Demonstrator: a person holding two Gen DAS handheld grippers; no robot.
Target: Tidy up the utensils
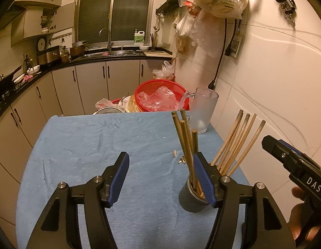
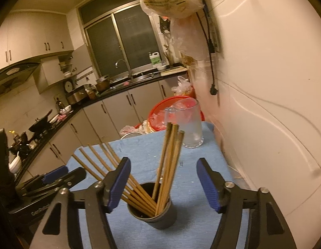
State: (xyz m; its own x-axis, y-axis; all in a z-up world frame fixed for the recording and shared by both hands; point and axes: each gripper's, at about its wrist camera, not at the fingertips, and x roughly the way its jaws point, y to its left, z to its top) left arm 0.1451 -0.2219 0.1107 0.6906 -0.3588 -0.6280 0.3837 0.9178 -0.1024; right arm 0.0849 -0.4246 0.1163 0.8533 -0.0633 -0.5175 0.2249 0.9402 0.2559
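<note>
the right gripper (image 2: 163, 184) has its blue-padded jaws standing wide with nothing pinched between them. directly ahead of them and a little below, centred in the gap, stands the dark grey cylindrical holder cup (image 2: 154, 217) on the blue cloth-covered table (image 2: 202, 186). the wooden chopsticks (image 2: 168, 161) in it split into two fans: one bunch rises nearly upright through the middle of the gap, tips leaning slightly toward the right jaw, while the other bunch slants low across and past the left jaw, its long axis running away to the left.

the left gripper (image 1: 162, 179) is likewise wide apart and empty. from it the same cup (image 1: 189, 199) is not between the jaws at all; it sits just behind and outside the right jaw, which overlaps its rim in that view, so i cannot tell whether pad and cup touch.

so the right hand looks the nearer and better lined up: any regrasp of the upright bunch would be a short push forward, whereas the left would need to shift rightward first. no loose chopsticks show on the cloth, only small pale scraps (image 1: 179, 157) beyond the cup, so the sorting appears close to done.

farther off, ahead of both grippers near the table's far edge, stands a frosted glass mug (image 2: 192, 124), and beyond it a red plastic basin (image 1: 158, 97).
</note>
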